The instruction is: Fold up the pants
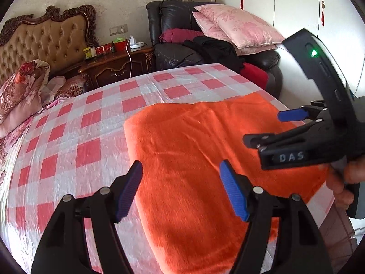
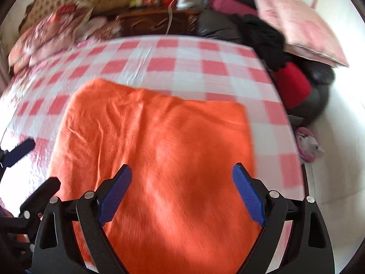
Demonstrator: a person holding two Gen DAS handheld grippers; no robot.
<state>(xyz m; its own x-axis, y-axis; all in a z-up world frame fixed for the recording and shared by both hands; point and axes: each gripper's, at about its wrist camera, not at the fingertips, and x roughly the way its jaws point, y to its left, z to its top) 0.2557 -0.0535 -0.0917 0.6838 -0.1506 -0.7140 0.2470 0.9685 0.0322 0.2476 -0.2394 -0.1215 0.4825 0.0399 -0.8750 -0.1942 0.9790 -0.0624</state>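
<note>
checked bedspread [image 1: 95,118], pink pillows [image 1: 239,27], perhaps armchair [image 1: 175,18]

orange fleece pants [image 1: 205,150], folded, flat on bed

one orange pants [image 1: 205,150], two tools [image 1: 182,191], two pink pillows [image 1: 237,27]

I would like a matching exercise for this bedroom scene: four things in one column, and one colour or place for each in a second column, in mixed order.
Things:
1. pants
2. bedsheet
3. armchair
4. pillows

Colours and places:
A. stacked on the armchair
B. orange, lying flat on the bed
C. red and white checks
D. black leather, beside the nightstand

Pairs: 1-B, 2-C, 3-D, 4-A
</note>
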